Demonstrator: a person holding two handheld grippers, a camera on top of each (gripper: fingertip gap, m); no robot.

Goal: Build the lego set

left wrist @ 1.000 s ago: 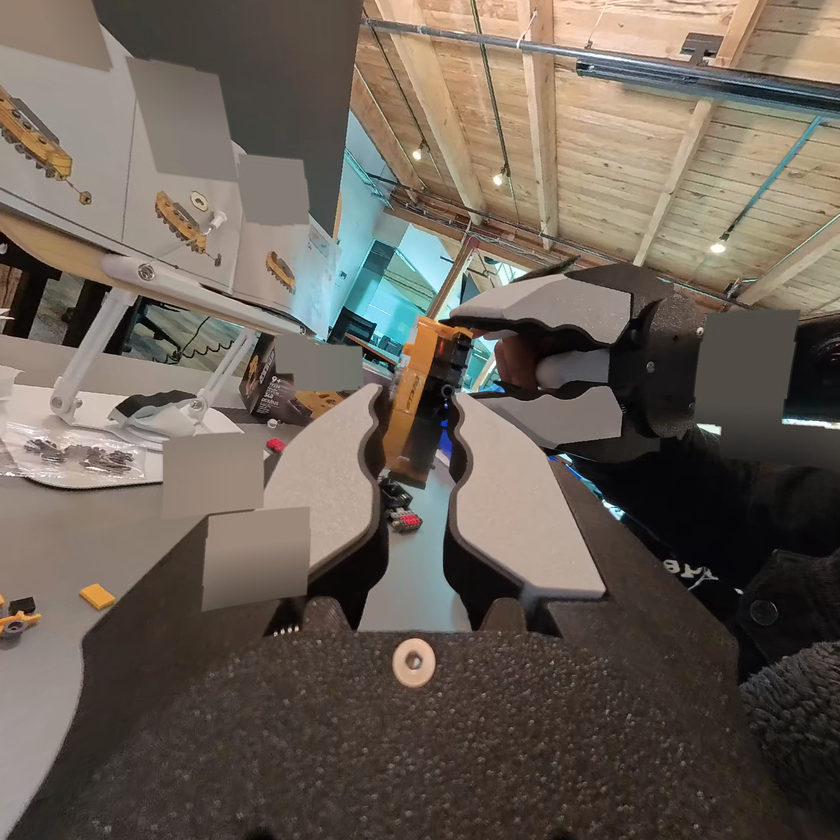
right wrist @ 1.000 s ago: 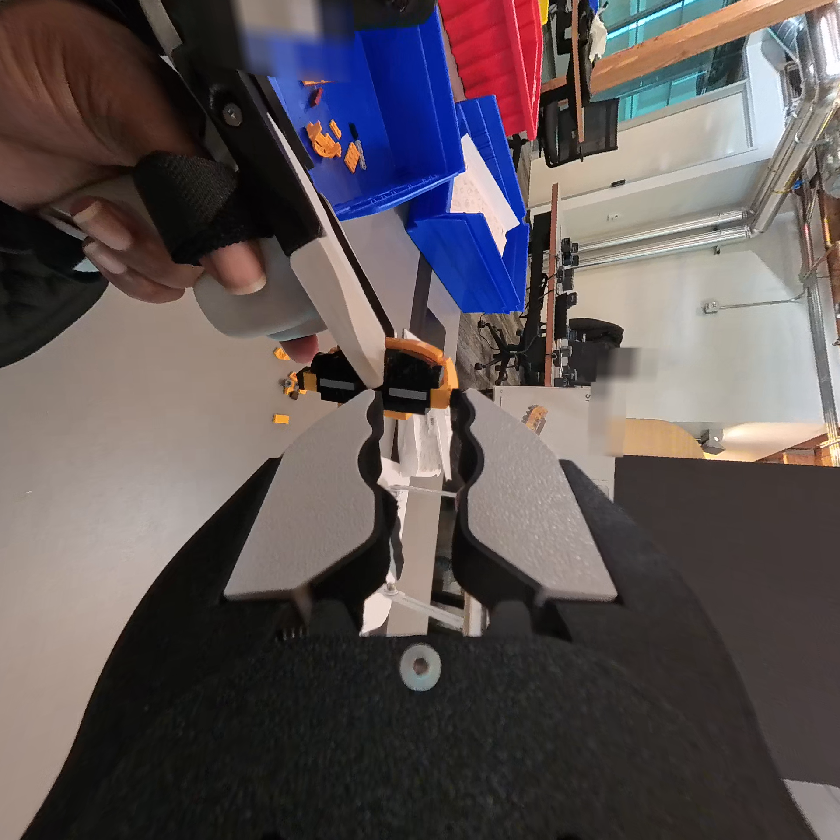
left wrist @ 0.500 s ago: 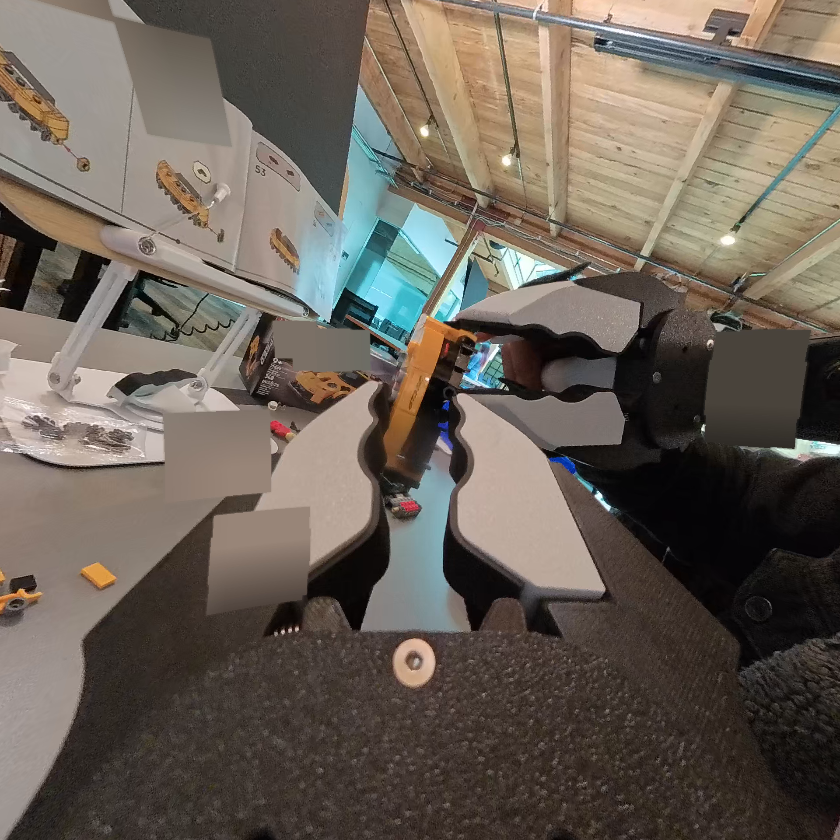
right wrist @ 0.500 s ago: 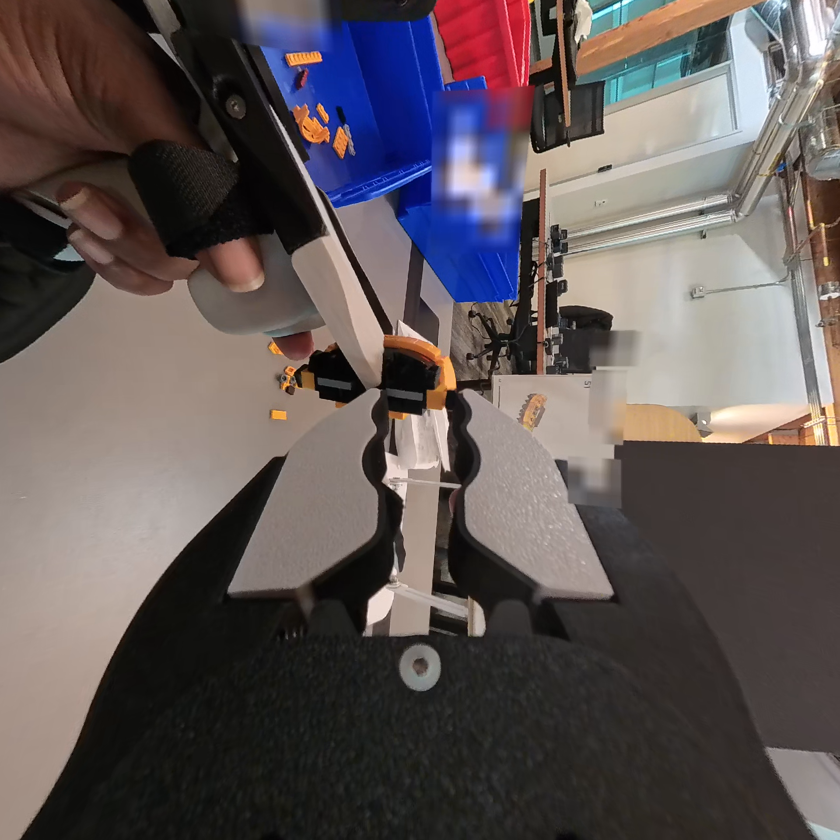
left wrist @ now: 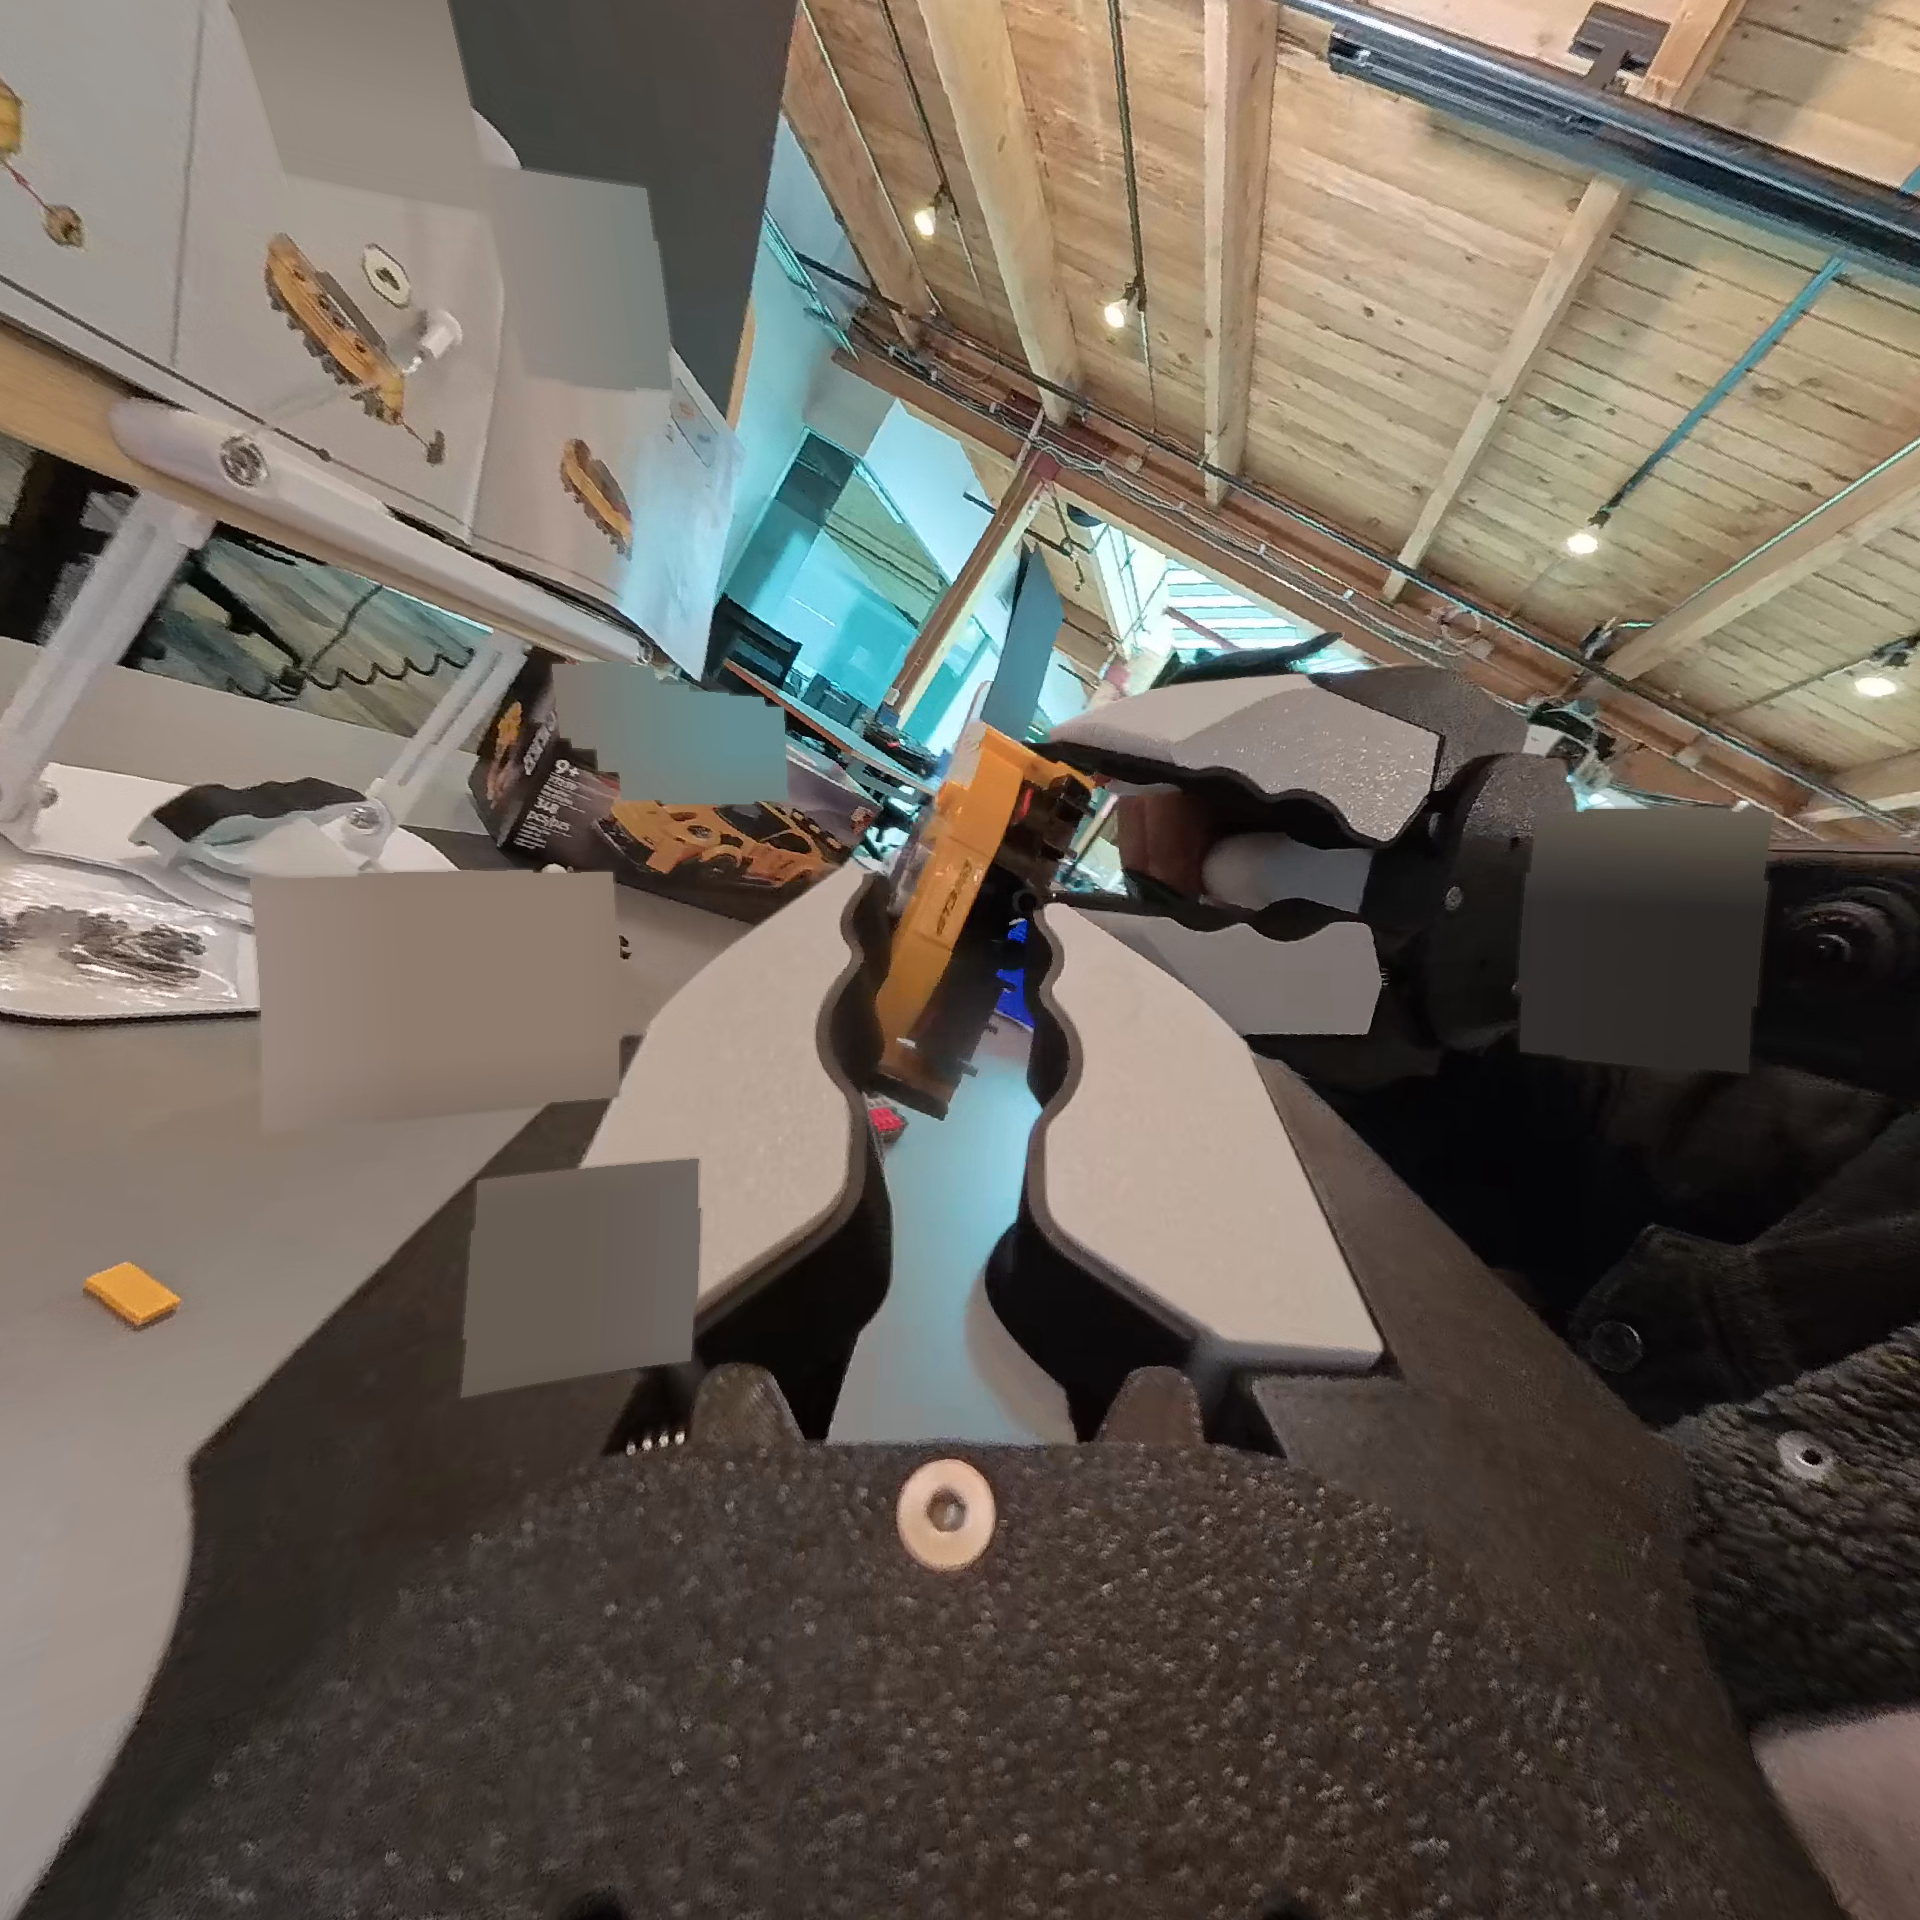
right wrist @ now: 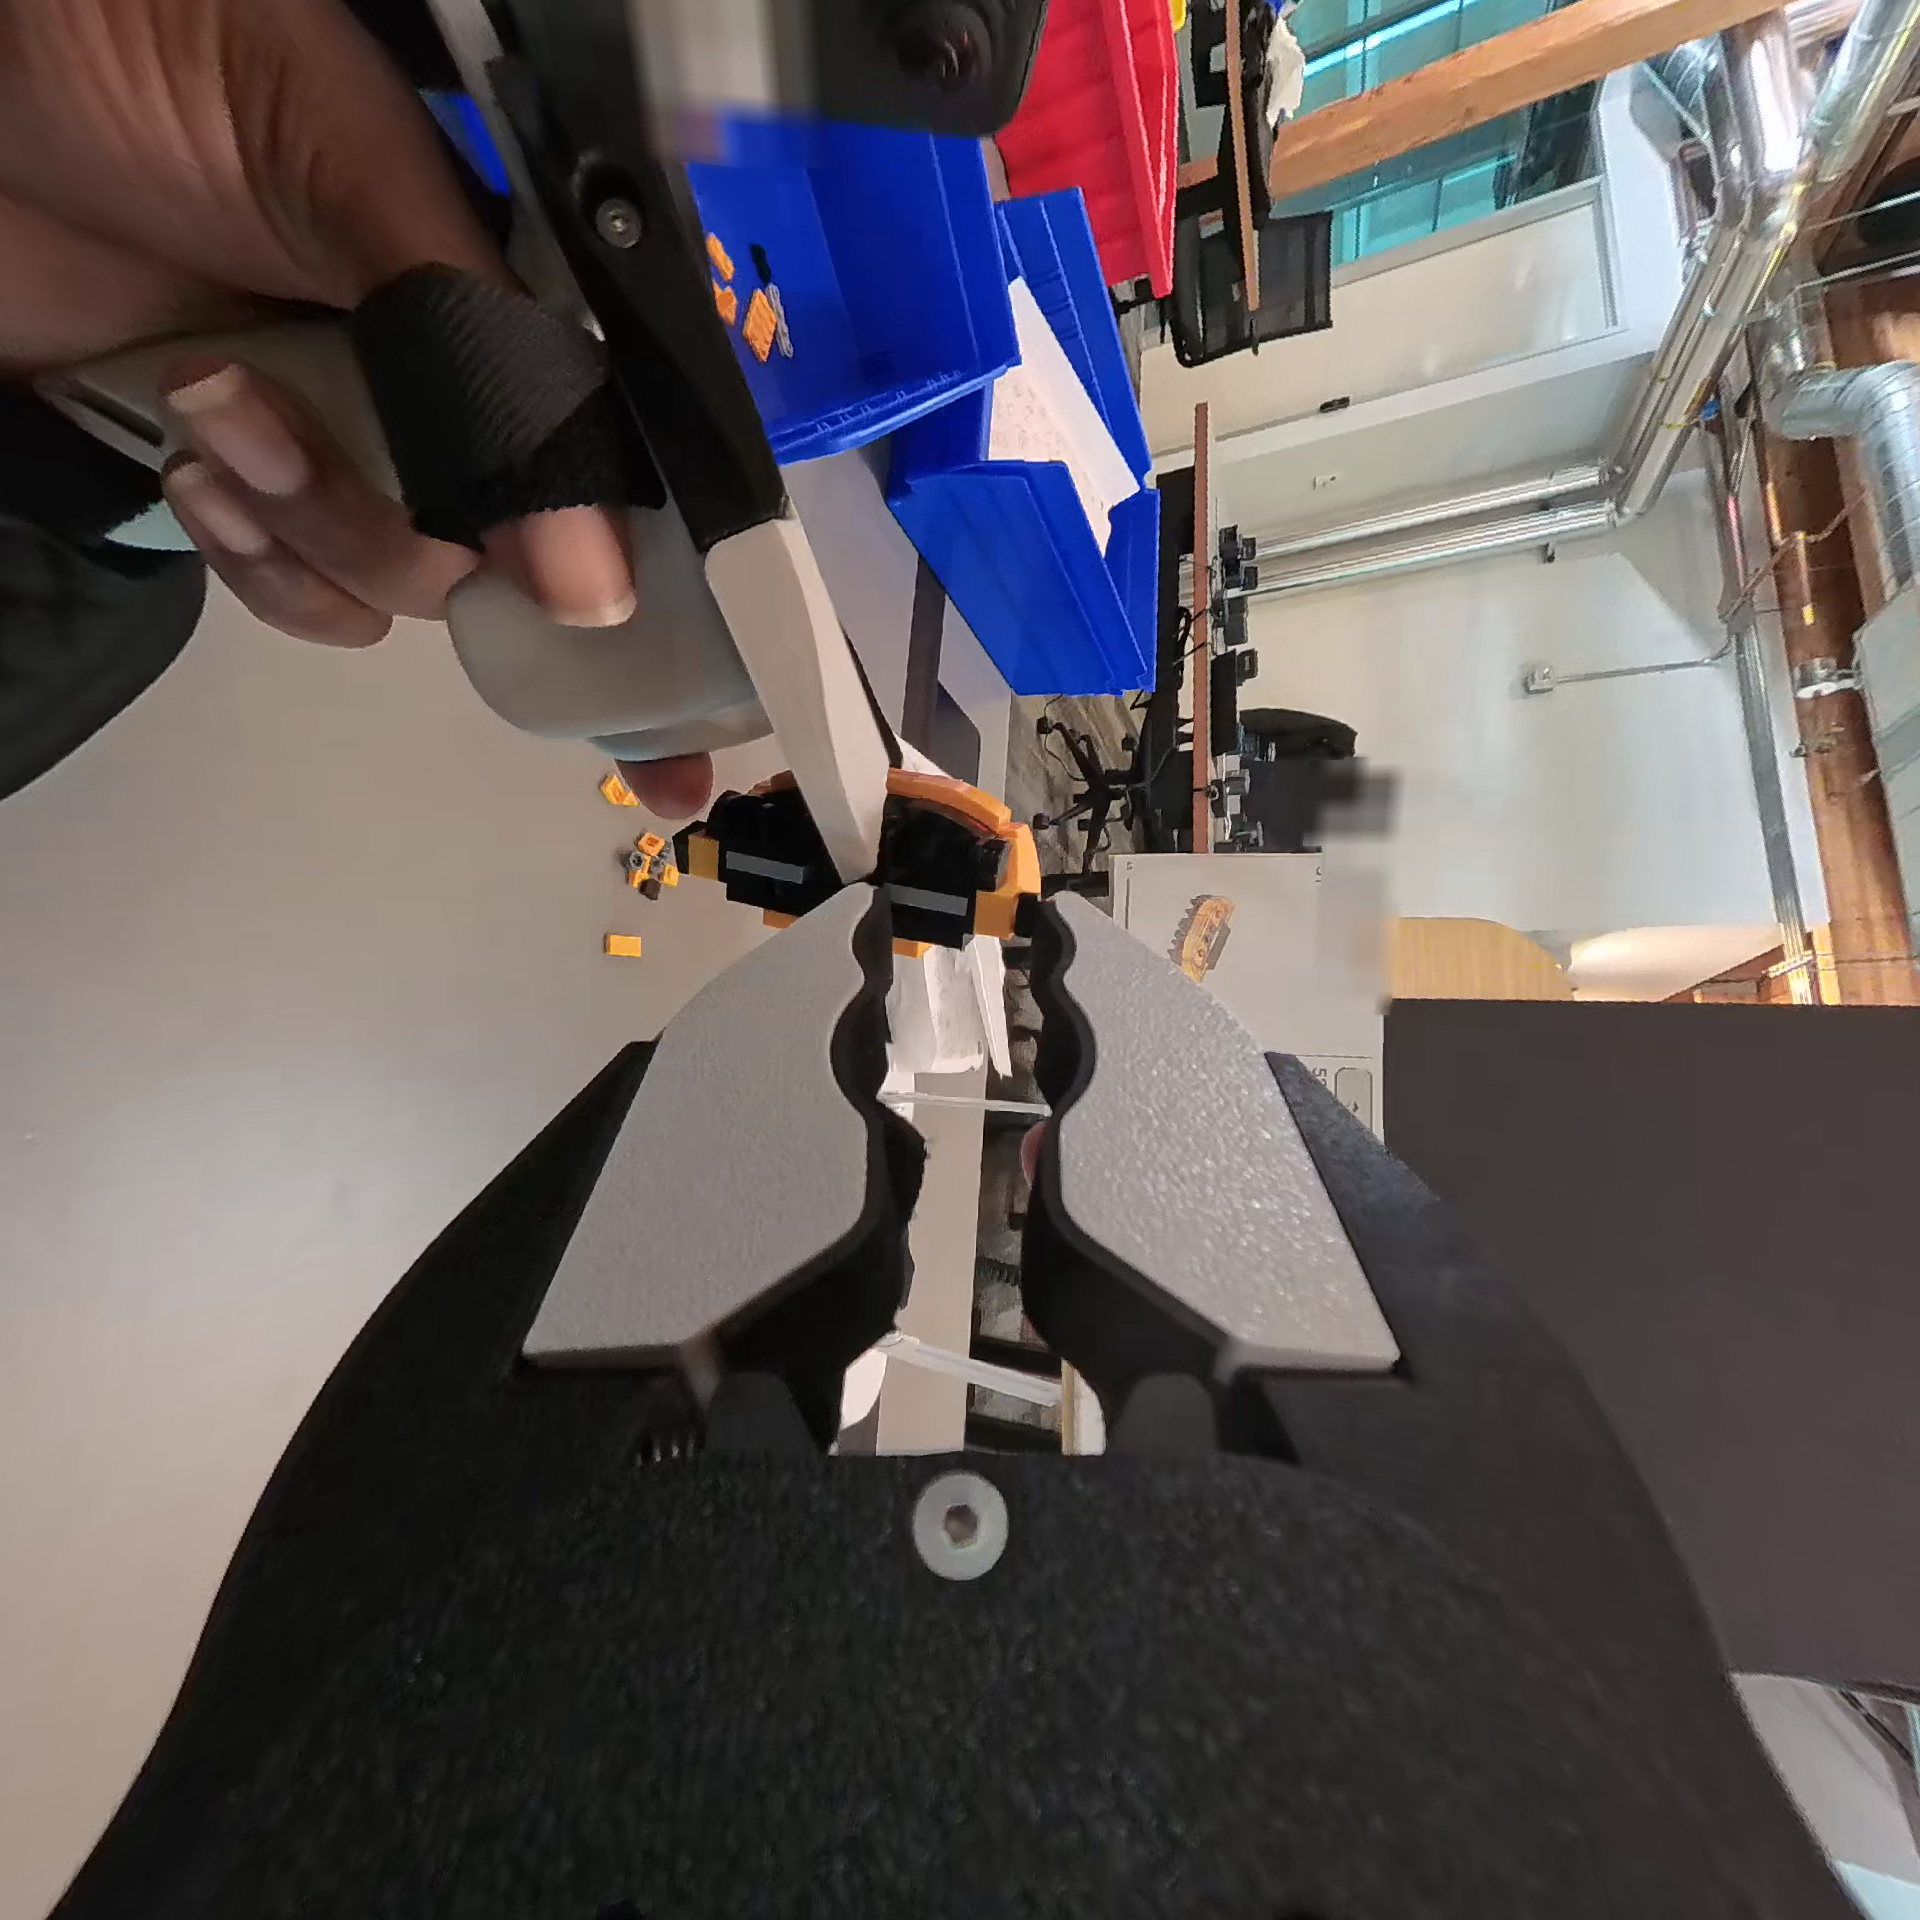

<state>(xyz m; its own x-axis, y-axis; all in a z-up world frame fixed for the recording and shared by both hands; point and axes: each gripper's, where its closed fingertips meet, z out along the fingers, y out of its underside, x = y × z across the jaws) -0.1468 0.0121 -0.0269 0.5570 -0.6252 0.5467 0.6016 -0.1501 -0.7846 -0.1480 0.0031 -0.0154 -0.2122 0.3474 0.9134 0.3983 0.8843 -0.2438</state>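
Subject: partly built orange-and-black lego car [left wrist: 940,914], held in the air above the grey table [left wrist: 125,1143], well clear of it.
Left gripper [left wrist: 951,914]: jaws drawn in on the car's long sides, tips gripping its lower half; the body stands nearly upright, leaning toward 1 o'clock.
Right gripper [right wrist: 956,914]: comes in from 3 o'clock in the left wrist view; jaws closed on the car's upper end, the orange curved piece just past its tips at 12 o'clock.
Handling, judged: light, rigid plastic, smooth-faced and liable to slip; stud joints may part under twisting or a hard squeeze.
Where to hold, judged: across the flat side walls of the main body, away from small add-on pieces at the ends; the present two-point hold suits this.
Loose parts: a small orange plate [left wrist: 130,1295] at 9 o'clock on the table; several orange bits [right wrist: 634,862] beyond the car in the right wrist view; more in the blue bins [right wrist: 862,312] at 12 o'clock.
Reference: instruction booklet [left wrist: 312,312] on a white stand at 10 o'clock; product box [left wrist: 644,821] behind.
Change from earlier frames: both holds unchanged; the left view has tilted, the booklet shifted toward the upper left, the box more exposed, the dark piece beside the orange plate gone from frame; the car leans about as before.
Risk, judged: opposed pulls could split the build.
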